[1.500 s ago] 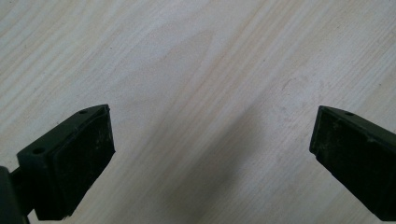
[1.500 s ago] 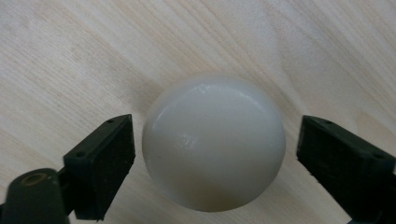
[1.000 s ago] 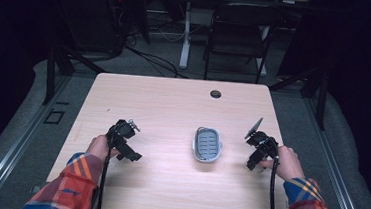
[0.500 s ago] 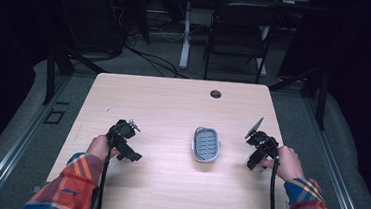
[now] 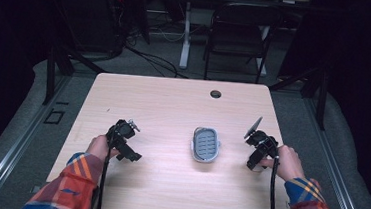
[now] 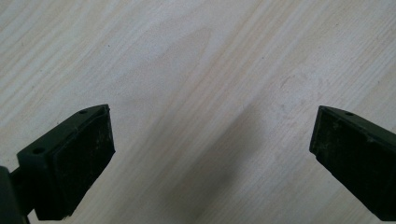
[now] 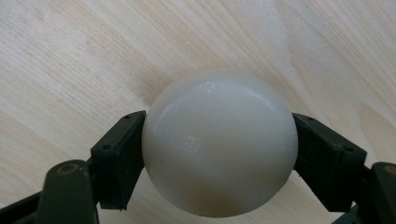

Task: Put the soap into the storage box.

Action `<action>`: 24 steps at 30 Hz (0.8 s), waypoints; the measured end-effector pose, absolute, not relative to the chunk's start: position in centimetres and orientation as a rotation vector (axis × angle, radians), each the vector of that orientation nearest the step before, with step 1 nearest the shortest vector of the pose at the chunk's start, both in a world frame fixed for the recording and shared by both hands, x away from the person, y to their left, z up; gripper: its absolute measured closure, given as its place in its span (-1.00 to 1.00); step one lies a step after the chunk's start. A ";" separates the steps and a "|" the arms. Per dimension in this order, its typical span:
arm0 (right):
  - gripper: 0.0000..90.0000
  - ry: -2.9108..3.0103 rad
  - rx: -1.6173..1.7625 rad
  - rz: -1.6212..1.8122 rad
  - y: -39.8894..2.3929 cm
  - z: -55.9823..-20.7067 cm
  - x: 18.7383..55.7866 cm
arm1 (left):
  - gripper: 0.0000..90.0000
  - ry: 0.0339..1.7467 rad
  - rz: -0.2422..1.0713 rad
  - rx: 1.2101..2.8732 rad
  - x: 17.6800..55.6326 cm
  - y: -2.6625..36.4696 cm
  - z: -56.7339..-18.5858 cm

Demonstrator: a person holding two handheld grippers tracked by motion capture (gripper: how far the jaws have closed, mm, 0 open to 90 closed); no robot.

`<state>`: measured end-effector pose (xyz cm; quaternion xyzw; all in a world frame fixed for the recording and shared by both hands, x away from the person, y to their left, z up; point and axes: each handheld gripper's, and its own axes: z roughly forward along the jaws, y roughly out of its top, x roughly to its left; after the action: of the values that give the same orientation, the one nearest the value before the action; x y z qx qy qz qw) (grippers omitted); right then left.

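A smooth white rounded object (image 7: 219, 154), egg-like in shape, sits between the pads of my right gripper (image 7: 219, 140), which is shut on it just above the wood. In the high view that right gripper (image 5: 257, 158) is at the table's right side, to the right of a grey oval dish (image 5: 205, 144) with a ribbed floor and nothing in it. My left gripper (image 5: 123, 140) is at the left side of the table, pointing down. In the left gripper view the left gripper (image 6: 212, 135) stands wide open over bare wood, with nothing between its pads.
The light wooden table (image 5: 173, 103) has a round cable hole (image 5: 216, 94) near its far edge. Beyond the table stand a dark folding chair (image 5: 239, 33) and a desk leg with cables on the floor. Both sleeves are plaid.
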<state>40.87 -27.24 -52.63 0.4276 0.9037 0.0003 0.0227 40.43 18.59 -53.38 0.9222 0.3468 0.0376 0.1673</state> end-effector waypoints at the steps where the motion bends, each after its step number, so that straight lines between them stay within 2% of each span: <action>1: -0.50 2.799 1.324 0.001 -27.2 -52.6 40.9 | -1.00 0.987 0.107 2.624 40.4 18.6 -53.4; 24: -0.49 2.834 1.247 -0.015 -25.5 -51.6 41.1 | -1.00 0.991 0.105 2.630 40.4 18.6 -53.4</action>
<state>41.12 -25.46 -51.59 0.4026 0.9151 -0.0049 0.0227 40.42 18.58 -53.41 0.9225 0.3477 0.0370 0.1638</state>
